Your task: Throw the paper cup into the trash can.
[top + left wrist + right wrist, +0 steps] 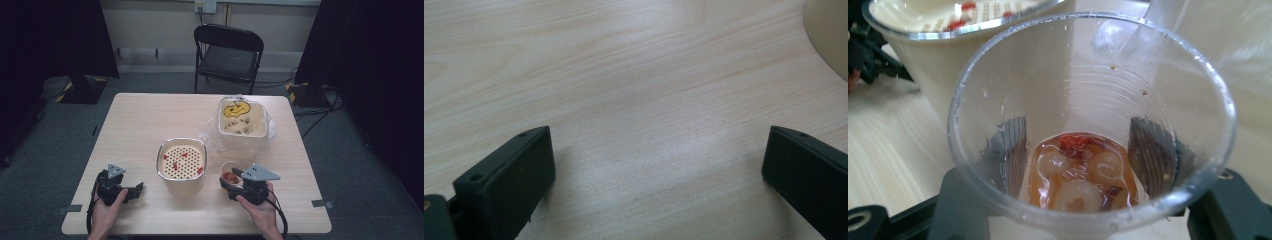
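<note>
Clear plastic cup (1088, 125) sits clamped between the jaws of the right gripper (231, 183), near the right front of the surface (140, 120); in the right gripper view the two black jaws press against its ribbed wall from either side. At its bottom lies a shallow pool of amber liquid with pale round fruit pieces and a scrap of red (droplets cling to the inner wall). The cup stands upright.

At the near left, the left gripper (134, 190) rests in the person's hand low over the wood, its jaws spread wide with bare surface between them and nothing held.

Just beyond and between the two grippers stands a cream tub fitted with a perforated strainer (182, 159), metal-rimmed, with a few small red bits lying on its holes. The cup is just to its right, close beside it.

Farther off, right of centre, a square cream container (242, 131) sits in a loose clear plastic bag (210, 136); inside lie a yellow piece and some dark specks.

Beyond the far edge stands a black folding chair (227, 55).
</note>
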Tool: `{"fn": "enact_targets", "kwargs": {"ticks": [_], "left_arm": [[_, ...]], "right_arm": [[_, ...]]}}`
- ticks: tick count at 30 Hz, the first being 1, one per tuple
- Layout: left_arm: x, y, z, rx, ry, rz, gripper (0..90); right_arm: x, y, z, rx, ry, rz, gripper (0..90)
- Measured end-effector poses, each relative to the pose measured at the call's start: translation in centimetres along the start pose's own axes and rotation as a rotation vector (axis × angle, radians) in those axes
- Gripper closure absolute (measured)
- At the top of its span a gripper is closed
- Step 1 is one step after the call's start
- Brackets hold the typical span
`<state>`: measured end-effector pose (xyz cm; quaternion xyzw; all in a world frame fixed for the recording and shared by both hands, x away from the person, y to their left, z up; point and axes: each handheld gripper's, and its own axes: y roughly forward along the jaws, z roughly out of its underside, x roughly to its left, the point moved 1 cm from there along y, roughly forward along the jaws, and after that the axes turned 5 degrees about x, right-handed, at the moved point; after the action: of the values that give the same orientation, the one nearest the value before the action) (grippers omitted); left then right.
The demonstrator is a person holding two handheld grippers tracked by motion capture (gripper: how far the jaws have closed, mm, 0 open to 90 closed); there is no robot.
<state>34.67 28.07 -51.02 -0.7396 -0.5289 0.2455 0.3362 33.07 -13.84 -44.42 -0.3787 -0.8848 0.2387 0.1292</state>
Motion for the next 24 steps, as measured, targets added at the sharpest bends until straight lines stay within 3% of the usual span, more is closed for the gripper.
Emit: {"fn": "enact_targets", "kwargs": {"ticks": [11, 13, 20, 24], "left_arm": [[0.0, 0.0, 0.0, 0.0, 0.0, 0.0, 0.0], [0.0, 0.0, 0.0, 0.0, 0.0, 0.0, 0.0], [0.0, 0.0, 0.0, 0.0, 0.0, 0.0, 0.0], [0.0, 0.0, 0.0, 0.0, 0.0, 0.0, 0.0]], "right_arm": [[-0.6, -1.1, -2.7, -0.063, 0.009, 0.021, 41.3], [-0.6, -1.3, -3.8, -0.061, 0.013, 0.022, 41.0], [-0.5, -1.4, -7.2, -0.133, 0.002, 0.029, 40.8], [-0.5, -0.6, -9.2, -0.16, -0.017, 0.04, 40.3]]}}
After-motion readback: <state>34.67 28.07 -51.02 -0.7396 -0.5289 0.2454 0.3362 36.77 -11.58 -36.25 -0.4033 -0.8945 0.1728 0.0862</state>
